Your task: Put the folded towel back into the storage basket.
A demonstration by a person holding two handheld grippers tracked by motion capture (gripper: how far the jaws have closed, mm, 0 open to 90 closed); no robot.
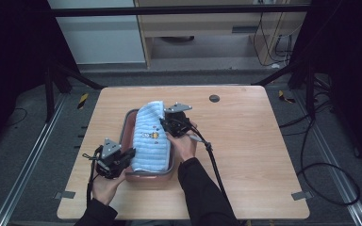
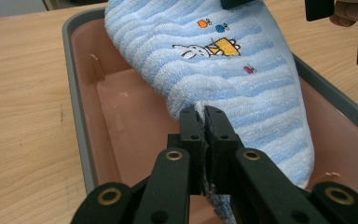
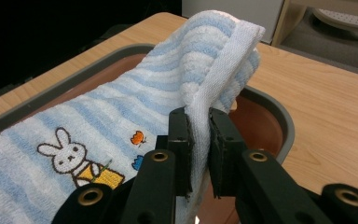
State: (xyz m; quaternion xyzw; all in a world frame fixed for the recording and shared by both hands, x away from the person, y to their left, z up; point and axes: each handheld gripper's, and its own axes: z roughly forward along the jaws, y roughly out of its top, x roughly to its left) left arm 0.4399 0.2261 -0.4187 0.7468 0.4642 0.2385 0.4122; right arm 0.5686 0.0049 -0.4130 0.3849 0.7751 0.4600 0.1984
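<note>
Left gripper (image 1: 122,157): clamped on the near corner of the striped towel (image 1: 152,139). Towel: stretched lengthwise over the pink tub (image 1: 128,123), long axis running near to far. Right gripper (image 1: 167,125): closed on the towel's far hem, raised above the tub's far end.

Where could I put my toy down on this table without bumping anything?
The widest bare wood lies right of the tub, between the right claw and the table edge. A narrower strip runs along the far edge, near a small dark disc. The middle is crowded: both claws pinch the striped towel over the tub, the left claw at its near corner.
</note>
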